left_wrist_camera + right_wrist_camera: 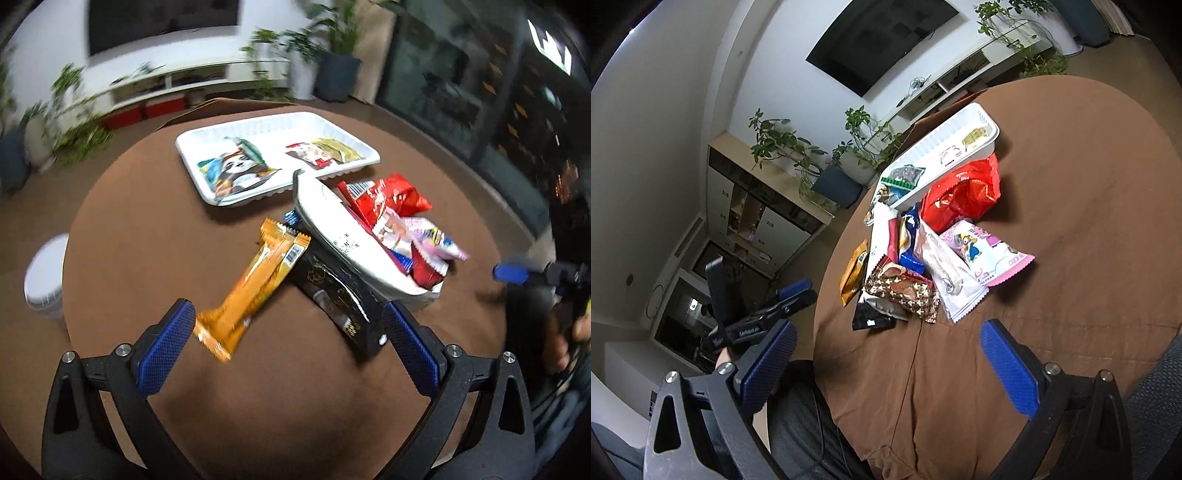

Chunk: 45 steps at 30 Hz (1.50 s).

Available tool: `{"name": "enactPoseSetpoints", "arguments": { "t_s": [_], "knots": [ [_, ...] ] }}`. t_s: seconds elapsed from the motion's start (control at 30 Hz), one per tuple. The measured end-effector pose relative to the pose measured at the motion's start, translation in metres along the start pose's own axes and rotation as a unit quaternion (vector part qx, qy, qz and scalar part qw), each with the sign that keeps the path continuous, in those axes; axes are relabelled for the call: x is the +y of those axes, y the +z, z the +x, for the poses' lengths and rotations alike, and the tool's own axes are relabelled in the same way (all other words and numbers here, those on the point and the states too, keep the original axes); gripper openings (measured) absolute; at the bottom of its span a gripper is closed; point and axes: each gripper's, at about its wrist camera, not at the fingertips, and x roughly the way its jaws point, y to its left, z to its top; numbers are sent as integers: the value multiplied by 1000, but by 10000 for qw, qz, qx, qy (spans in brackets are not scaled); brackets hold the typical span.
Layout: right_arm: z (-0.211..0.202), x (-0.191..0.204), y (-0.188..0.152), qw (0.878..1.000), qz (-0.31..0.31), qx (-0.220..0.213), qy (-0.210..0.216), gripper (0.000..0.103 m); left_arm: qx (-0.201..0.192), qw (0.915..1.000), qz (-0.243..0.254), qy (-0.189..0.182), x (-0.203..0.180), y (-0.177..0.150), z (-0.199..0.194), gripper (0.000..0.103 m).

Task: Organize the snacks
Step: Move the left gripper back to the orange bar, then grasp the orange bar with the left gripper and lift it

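My left gripper (291, 332) is open and hangs low over the brown table, its blue pads on either side of an orange snack bar (251, 288) and a black packet (340, 295), touching neither. Behind them lies a pile with a long white pack (343, 236), a red bag (391, 199) and a pink packet (432, 236). The white tray (280, 120) beyond holds a panda packet (236, 170), a red-white packet (310, 153) and a gold packet (336, 147). My right gripper (890, 365) is open and empty, short of a checkered chocolate packet (905, 291), the red bag (960, 192) and the pink packet (982, 251).
A brown cloth (1052, 184) covers the round table. A white tub (46, 277) stands on the floor to the left. Potted plants (332, 55) and a low white shelf line the far wall. The person's hand (580, 328) shows at the right edge.
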Motion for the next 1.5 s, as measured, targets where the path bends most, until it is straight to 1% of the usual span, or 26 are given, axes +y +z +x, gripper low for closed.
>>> {"name": "enactPoseSetpoints", "arguments": {
  "t_s": [0.03, 0.1, 0.13, 0.17, 0.2, 0.23, 0.27, 0.53, 0.6, 0.7, 0.77, 0.83, 0.9, 0.97, 1.0, 1.03, 1.1, 1.2, 1.27, 1.33, 1.43, 1.5],
  "knots": [
    [0, 0, 0, 10000, 9, 6, 4, 103, 78, 9998, 190, 5, 0, 4, 5, 100],
    [2, -2, 1, 10000, 24, 36, -4, 103, 300, 9986, 427, -54, 1, 9, 18, 90],
    [2, -2, 0, 10000, 29, 47, -14, 103, 418, 9978, 511, -82, 3, 11, 26, 81],
    [2, -2, 0, 10000, 30, 51, -22, 103, 496, 9972, 558, -93, 5, 12, 32, 74],
    [2, -2, 0, 10000, 18, 59, -25, 103, 609, 9962, 617, -87, 8, 12, 38, 70],
    [2, -2, 0, 10000, 7, 64, -33, 103, 702, 9952, 679, -51, 9, 12, 45, 61],
    [1, -1, 0, 10000, -20, 75, -48, 103, 790, 9942, 736, -15, 12, 12, 51, 55],
    [13, 8, -3, 9995, -133, 277, -40, 101, 1020, 9922, 713, -29, 25, 13, 76, 55],
    [17, 11, -4, 9992, -197, 336, -53, 101, 1074, 9916, 719, -9, 25, 13, 80, 53],
    [22, 18, -7, 9986, -302, 441, -44, 100, 1145, 9909, 708, -12, 26, 13, 85, 44],
    [27, 24, -9, 9978, -394, 523, -62, 99, 1152, 9911, 660, 7, 27, 15, 88, 33],
    [34, 32, -12, 9966, -528, 615, -123, 98, 1142, 9916, 613, 25, 27, 16, 87, 31],
    [42, 38, -13, 9951, -642, 717, -217, 95, 1137, 9918, 581, 73, 27, 17, 88, 27],
    [50, 47, -13, 9932, -765, 815, -312, 93, 1142, 9920, 516, 141, 27, 17, 87, 20],
    [53, 50, -12, 9925, -810, 839, -354, 92, 1132, 9923, 480, 166, 28, 16, 86, 20],
    [57, 54, -11, 9917, -861, 855, -429, 91, 1113, 9927, 422, 193, 28, 16, 84, 20],
    [65, 60, -4, 9901, -941, 867, -583, 84, 1046, 9939, 303, 197, 29, 14, 78, 17],
    [73, 63, 9, 9906, -832, 868, -648, 79, 834, 9964, -33, 130, 34, 15, 65, 17],
    [80, 68, 18, 9906, -776, 930, -632, 76, 681, 9972, -307, -51, 38, 13, 54, 17],
    [89, 78, 22, 9898, -830, 1035, -524, 75, 578, 9969, -505, -182, 41, 11, 46, 17],
    [108, 91, 25, 9865, -976, 1237, -444, 72, 323, 9938, -945, -479, 47, 4, 31, 17],
    [122, 97, 26, 9838, -1061, 1352, -508, 71, 151, 9915, -1137, -613, 47, -2, 20, 17]
  ]
}}
